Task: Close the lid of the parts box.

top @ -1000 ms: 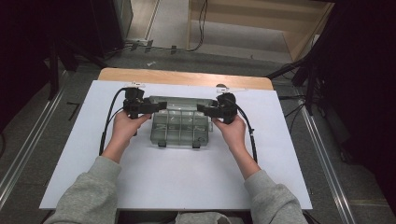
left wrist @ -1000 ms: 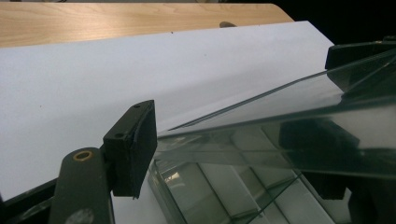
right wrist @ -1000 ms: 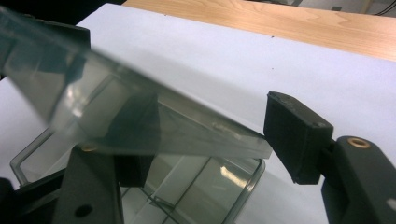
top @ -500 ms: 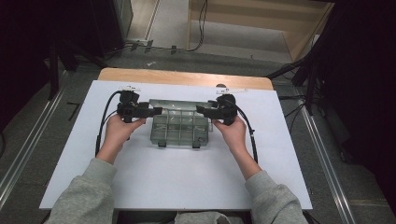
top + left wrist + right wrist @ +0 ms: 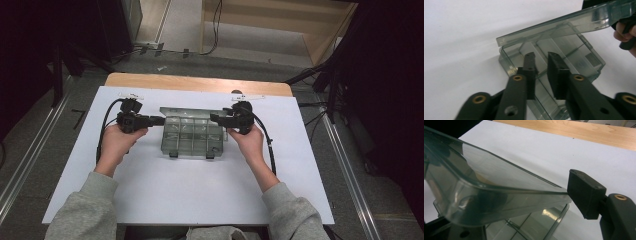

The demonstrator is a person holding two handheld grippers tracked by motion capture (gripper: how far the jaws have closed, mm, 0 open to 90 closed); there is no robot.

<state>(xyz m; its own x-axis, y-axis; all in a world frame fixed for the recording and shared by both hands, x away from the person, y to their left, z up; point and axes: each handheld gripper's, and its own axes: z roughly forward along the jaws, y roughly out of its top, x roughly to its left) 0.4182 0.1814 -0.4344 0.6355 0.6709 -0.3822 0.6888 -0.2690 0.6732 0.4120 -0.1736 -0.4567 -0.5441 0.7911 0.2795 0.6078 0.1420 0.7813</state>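
Opening step, lid half up. My right tongs [image 5: 216,118] were clenched on the right edge of the lid [image 5: 564,27], holding it tilted above the clear grey compartment box [image 5: 192,137], hinge along the far side. My left tongs [image 5: 541,55] sat just off the box's left end; their jaws had just been closing, a small gap left, nothing between them, gripping nothing. The box lay mid-tabletop [image 5: 175,200], between both hands, latches on the near side. The compartments I could see through the plastic looked empty. Next move, I judged: swing the lid further back on its hinge with the right tongs, with the left tongs steadying the base so it wouldn't slide or lift.
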